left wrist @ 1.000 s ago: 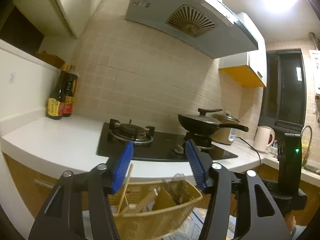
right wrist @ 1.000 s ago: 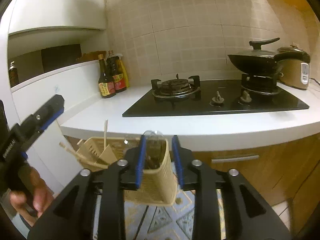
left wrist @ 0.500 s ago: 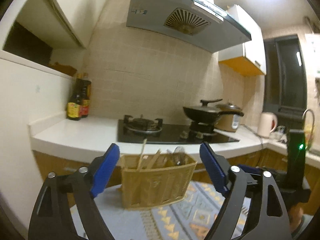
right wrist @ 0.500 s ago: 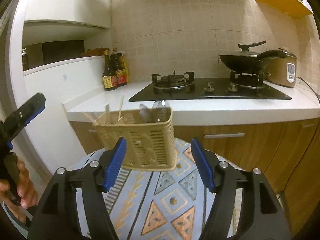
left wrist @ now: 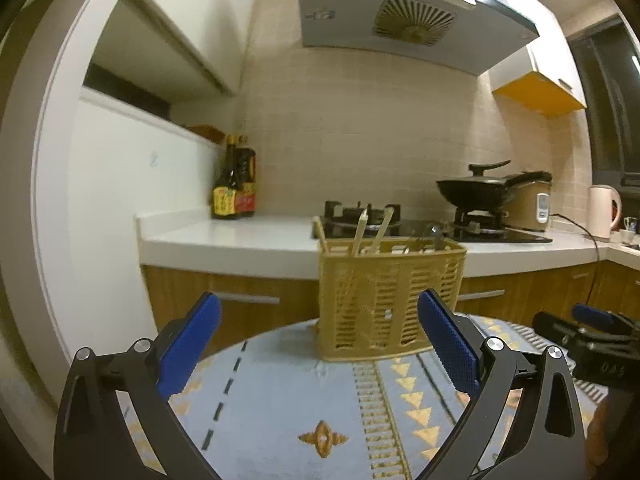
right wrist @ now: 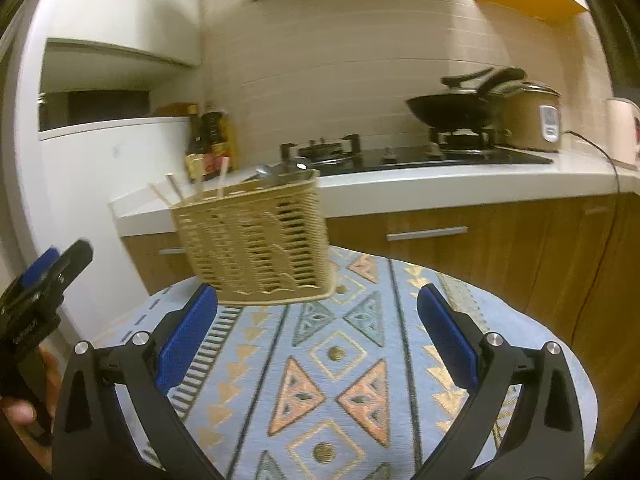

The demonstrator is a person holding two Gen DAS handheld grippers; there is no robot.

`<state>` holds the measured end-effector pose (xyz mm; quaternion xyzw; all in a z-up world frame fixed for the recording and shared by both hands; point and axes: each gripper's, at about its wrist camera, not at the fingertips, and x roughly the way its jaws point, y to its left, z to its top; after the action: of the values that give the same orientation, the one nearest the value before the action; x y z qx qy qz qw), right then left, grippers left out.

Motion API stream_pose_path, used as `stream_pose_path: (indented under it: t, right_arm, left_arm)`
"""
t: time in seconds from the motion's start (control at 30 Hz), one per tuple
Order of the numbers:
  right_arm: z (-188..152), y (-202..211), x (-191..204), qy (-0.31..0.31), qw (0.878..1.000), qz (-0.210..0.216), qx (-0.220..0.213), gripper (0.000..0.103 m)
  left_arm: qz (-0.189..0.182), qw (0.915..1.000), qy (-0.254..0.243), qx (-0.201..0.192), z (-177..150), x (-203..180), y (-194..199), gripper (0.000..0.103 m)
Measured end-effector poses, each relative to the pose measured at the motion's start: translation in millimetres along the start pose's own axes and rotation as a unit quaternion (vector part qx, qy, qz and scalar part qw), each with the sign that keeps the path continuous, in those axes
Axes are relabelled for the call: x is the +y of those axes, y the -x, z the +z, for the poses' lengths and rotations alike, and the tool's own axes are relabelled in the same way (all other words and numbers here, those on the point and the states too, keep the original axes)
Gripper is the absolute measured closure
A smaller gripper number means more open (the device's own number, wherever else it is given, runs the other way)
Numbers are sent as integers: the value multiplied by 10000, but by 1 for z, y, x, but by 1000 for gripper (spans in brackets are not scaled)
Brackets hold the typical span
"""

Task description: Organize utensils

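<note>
Both tongs released one basket [left wrist: 390, 300], opening.

Little can be read. In the left wrist view, pale digits that look like "044" stand on the black body of the right claw [left wrist: 592, 320] at about 4 o'clock. In the right wrist view, white lettering runs along the body of the left claw [right wrist: 40, 276] at 8 o'clock, too blurred to make out. The sauce bottles [left wrist: 235, 184] on the worktop [left wrist: 248, 236] carry yellow and red labels whose characters are too small to read. The range hood [left wrist: 400, 12] at 12 o'clock bears a small illegible mark.
</note>
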<state>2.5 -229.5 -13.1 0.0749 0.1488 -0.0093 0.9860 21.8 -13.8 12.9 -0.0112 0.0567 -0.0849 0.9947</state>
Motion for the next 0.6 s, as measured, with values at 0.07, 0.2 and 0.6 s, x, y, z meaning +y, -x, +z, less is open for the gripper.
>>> stream_pose_path:
  t: [0.07, 0.2, 0.6]
  right_arm:
    - [-1, -4, 1, 178, 9997, -143, -8, 7]
    - [-5, -8, 0, 255, 9994, -201, 68, 7]
    - [-11, -7, 24, 891, 9956, -290, 14, 7]
  left_arm:
    - [33, 10000, -21, 38, -6, -3, -4, 8]
    - [48, 9999, -53, 97, -13, -7, -3, 8]
    - [110, 9985, -147, 509, -18, -9, -17, 8]
